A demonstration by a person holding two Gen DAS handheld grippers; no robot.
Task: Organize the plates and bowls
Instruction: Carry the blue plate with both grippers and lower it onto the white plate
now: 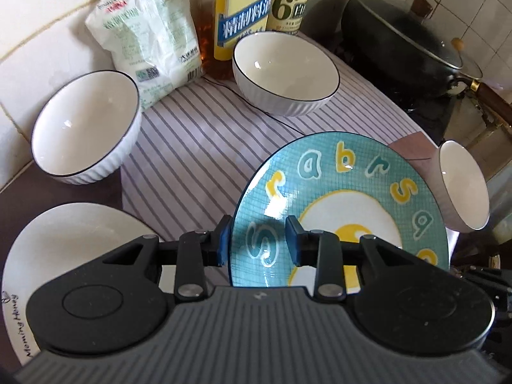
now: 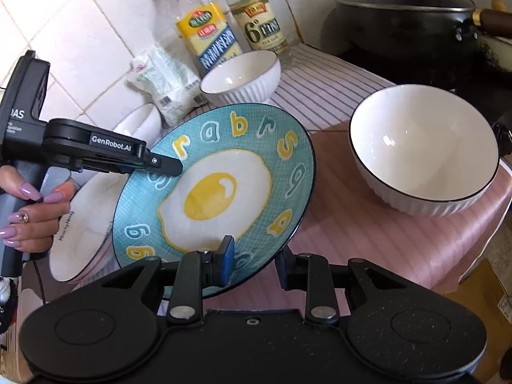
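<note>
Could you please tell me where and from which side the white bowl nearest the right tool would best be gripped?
Grip the bowl by its rim, one finger inside and one outside the wall. It sits upright and open, its ribbed wall too wide to span. Come from above at the near edge; the right tool is open and closest. The left tool holds the egg plate tilted.

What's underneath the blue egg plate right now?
A white plate lies under the tilted blue egg plate, left side; how far beneath it reaches is hidden.
</note>
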